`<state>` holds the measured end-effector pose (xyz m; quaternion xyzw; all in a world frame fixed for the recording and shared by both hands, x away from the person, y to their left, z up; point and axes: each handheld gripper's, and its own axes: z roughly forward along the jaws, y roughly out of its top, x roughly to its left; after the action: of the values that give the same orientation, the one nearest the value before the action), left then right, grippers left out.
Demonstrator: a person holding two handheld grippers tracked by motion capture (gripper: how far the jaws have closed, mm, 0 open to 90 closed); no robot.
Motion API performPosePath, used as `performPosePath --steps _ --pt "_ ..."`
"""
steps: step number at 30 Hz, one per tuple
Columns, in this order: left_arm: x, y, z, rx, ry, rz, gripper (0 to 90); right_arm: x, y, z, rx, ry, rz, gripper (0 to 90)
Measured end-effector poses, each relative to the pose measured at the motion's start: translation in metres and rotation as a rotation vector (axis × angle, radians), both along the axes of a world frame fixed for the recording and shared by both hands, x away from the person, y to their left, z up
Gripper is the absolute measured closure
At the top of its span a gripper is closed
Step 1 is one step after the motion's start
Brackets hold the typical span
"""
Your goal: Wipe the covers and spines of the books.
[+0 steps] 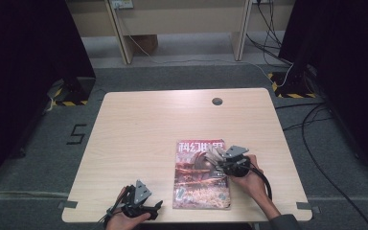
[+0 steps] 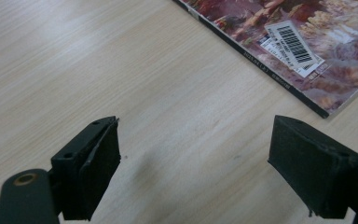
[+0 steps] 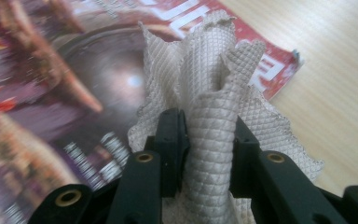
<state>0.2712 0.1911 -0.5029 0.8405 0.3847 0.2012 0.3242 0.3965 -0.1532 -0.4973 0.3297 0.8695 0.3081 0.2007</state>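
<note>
A magazine (image 1: 202, 175) with a red and brown cover lies flat on the light wooden tabletop (image 1: 139, 129), toward the near edge and a little right of the middle, its title strip at the far end. The right hand-held gripper (image 1: 219, 160) is over the far right part of the cover, and its jaws are pinched on a bunched, grey-white waffle-textured cloth (image 3: 209, 112). In the right gripper view the cloth rises in folds from between the two black jaws and spreads out beneath them onto the cover and just past the magazine's edge onto the bare wood. In the high view the cloth (image 1: 212, 156) shows as a pale wad at the gripper's tip, resting on the magazine just below the title. The person's right hand (image 1: 249, 179) comes in from the near right corner. The left hand-held gripper (image 1: 159, 205) sits low over the tabletop at the near edge, just left of the magazine, with its jaws spread wide and nothing between them. The left gripper view shows bare wood between the two pads and the magazine's near corner with a barcode label (image 2: 291, 45) lying beyond them.
</note>
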Motion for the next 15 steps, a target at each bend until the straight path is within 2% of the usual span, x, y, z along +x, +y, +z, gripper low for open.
performPosePath --steps 3,9,15 --pt "0.003 -0.004 0.0 0.003 0.003 -0.017 15.6 0.009 0.001 -0.001 -0.008 -0.026 -0.019 71.1" --pt "0.007 -0.011 0.0 0.005 0.005 -0.045 15.5 0.023 0.002 -0.002 -0.003 -0.027 -0.056 71.0" --pt "0.011 -0.015 0.0 0.008 0.004 -0.064 15.5 0.038 0.006 -0.002 -0.027 -0.053 -0.087 71.2"
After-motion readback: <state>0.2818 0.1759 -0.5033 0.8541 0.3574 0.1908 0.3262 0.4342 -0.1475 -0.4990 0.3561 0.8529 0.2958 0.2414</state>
